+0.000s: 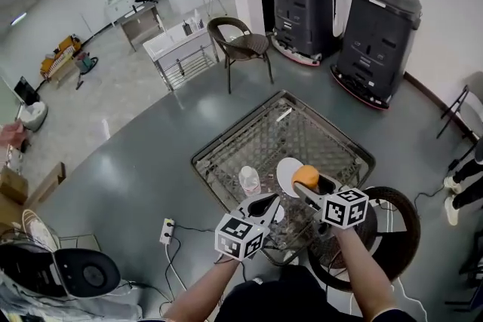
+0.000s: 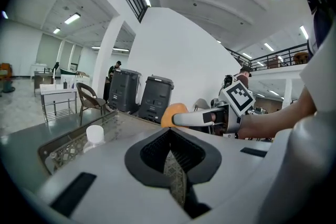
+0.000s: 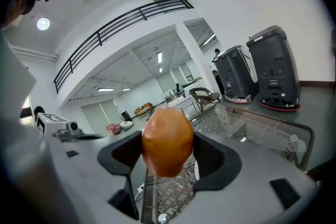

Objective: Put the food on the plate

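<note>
An orange bun-like food (image 1: 306,176) is held in my right gripper (image 1: 311,183), which is shut on it above the white plate (image 1: 286,173) on the glass-topped wicker table (image 1: 249,133). In the right gripper view the food (image 3: 167,140) fills the gap between the jaws. My left gripper (image 1: 266,204) hovers over the table's near edge, shut with nothing between its jaws. From the left gripper view I see its own shut gripper (image 2: 169,153), the food (image 2: 173,113) and the right gripper (image 2: 205,119) ahead.
A small white-capped bottle (image 1: 250,181) stands on the table left of the plate, its cap (image 2: 95,133) also showing in the left gripper view. A wicker chair (image 1: 240,46) and two dark machines (image 1: 379,42) stand beyond. A round dark stool (image 1: 377,237) sits beside my right arm.
</note>
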